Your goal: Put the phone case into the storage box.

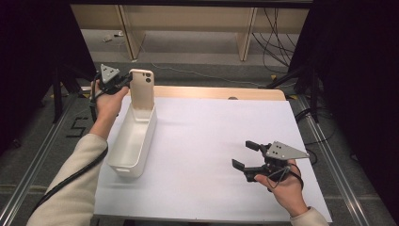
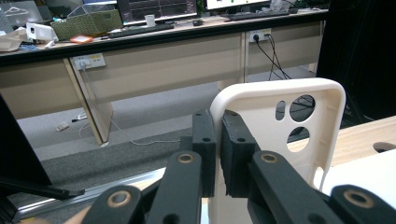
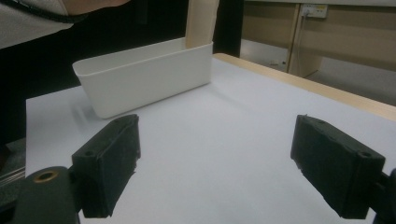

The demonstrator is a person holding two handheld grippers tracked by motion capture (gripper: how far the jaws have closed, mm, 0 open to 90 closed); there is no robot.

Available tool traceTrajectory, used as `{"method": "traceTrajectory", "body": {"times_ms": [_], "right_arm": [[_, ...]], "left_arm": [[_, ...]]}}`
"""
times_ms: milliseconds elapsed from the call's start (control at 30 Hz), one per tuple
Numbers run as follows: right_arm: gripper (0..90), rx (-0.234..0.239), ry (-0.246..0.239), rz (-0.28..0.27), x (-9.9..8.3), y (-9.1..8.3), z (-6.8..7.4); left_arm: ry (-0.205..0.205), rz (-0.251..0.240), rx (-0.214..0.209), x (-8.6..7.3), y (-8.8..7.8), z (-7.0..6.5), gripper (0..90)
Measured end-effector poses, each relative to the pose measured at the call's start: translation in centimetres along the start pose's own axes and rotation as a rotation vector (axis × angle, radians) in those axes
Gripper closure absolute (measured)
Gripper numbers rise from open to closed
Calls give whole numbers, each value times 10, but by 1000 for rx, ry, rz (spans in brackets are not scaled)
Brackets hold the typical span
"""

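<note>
A cream phone case [image 1: 142,89] stands upright over the far end of a long white bin [image 1: 132,141] at the table's left. My left gripper [image 1: 123,84] is shut on the case's left edge; in the left gripper view the two black pads pinch the case's rim [image 2: 217,116], with its camera cut-outs to the right. My right gripper [image 1: 246,155] rests low over the white sheet at the front right, jaws wide apart and nothing between them. The right gripper view looks across the sheet at the bin [image 3: 144,77] with the case [image 3: 201,21] rising behind it.
A white sheet [image 1: 207,141] covers most of the wooden table [image 1: 221,92]. Beyond the far edge stand desk legs and trailing cables on the floor. A cable runs from the left gripper along the person's sleeve [image 1: 70,188].
</note>
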State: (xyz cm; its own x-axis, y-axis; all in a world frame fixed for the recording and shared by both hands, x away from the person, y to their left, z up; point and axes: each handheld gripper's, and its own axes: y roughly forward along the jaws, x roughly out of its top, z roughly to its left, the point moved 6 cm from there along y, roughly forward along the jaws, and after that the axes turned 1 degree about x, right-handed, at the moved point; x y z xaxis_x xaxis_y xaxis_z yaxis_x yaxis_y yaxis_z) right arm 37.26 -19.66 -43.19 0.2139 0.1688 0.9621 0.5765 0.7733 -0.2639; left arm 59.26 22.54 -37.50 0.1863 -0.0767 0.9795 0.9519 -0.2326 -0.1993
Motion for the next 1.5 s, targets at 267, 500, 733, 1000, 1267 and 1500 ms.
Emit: {"method": "traceTrajectory", "body": {"times_ms": [267, 500, 733, 1000, 1267, 1500], "right_arm": [[168, 13, -16, 5, 0, 0, -1], [168, 12, -14, -6, 0, 0, -1], [168, 15, -18, 3, 0, -1, -2], [168, 18, -16, -5, 0, 0, -1], [168, 18, -17, -7, 0, 0, -2], [168, 18, -16, -11, 0, 0, -1]], "left_arm": [[1, 3, 2, -2, 2, 1, 846], [-3, 10, 3, -6, 4, 1, 846], [-3, 17, 5, -9, 6, 0, 846], [1, 23, 3, -11, 7, 0, 846], [2, 29, 6, -15, 8, 1, 847], [5, 35, 7, -17, 9, 1, 847]]}}
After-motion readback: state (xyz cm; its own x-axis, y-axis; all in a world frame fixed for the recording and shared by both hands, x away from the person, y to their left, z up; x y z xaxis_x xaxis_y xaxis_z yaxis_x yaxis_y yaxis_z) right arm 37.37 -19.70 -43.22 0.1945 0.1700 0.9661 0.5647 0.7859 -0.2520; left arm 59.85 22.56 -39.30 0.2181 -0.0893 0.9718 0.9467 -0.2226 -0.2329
